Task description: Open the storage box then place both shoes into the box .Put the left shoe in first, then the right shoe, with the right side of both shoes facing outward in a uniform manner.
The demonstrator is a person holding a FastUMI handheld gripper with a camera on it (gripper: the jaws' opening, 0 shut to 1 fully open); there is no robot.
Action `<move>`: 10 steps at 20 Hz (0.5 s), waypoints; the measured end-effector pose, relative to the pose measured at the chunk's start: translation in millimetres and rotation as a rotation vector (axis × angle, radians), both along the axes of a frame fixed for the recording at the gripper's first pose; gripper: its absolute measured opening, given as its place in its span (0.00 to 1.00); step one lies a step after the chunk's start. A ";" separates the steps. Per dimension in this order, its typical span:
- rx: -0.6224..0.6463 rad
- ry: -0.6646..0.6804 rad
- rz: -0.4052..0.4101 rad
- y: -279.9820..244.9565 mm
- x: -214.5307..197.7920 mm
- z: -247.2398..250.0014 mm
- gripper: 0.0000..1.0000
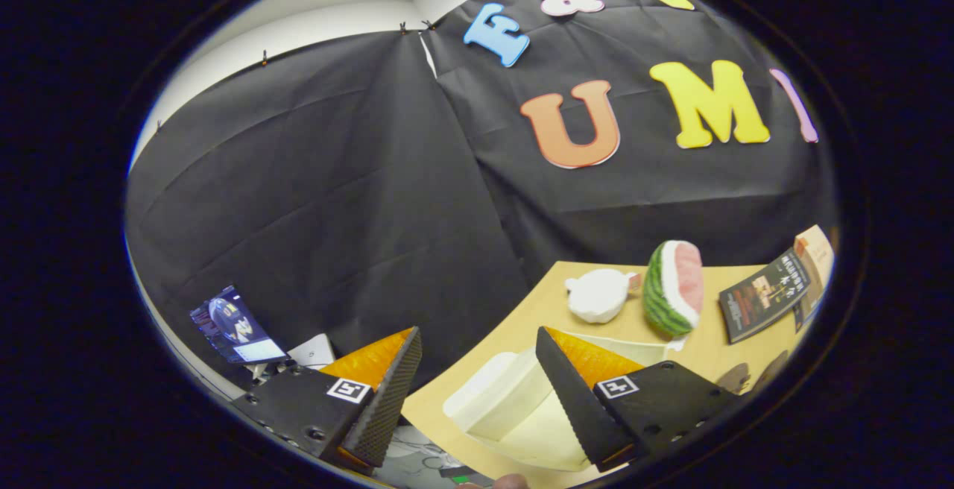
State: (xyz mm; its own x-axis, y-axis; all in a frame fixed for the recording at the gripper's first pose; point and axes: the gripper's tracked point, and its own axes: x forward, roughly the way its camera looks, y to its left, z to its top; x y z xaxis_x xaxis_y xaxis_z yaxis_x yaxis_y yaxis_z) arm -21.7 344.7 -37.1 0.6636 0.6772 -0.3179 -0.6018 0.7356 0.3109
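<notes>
The storage box [514, 407] lies between and just beneath the spread fingers of the gripper [477, 381], holding nothing; one finger hides part of it; beyond on the tabletop [536, 310] sit a white plush [596, 295], watermelon slice [674, 288] and booklet [764, 295]; dark shapes [749, 376] beside are hard to make out.

Colours on and around the pale yellow wooden table [536, 310]

A cream-white translucent plastic storage box [507, 399] lies between the parted fingers of the gripper [477, 381], which carry small black-and-white square markers. Beyond sit a plain white plush toy [596, 295], a plush watermelon slice [674, 288] with green striped rind, white band and pink flesh, and a dark booklet [764, 295] with pale print.
</notes>
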 end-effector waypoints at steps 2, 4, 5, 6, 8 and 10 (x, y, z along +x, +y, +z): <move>-0.018 -0.026 -0.060 -39.8 4.2 2.5 0.94; -0.034 -0.040 -0.136 -88.7 8.2 3.8 0.94; -0.043 -0.042 -0.177 -113.9 9.3 0.9 0.94; -0.050 -0.043 -0.221 -143.6 11.5 -2.1 0.94; -0.070 -0.038 -0.300 -196.6 15.5 -13.6 0.94; -0.090 -0.019 -0.364 -243.2 19.2 -32.7 0.94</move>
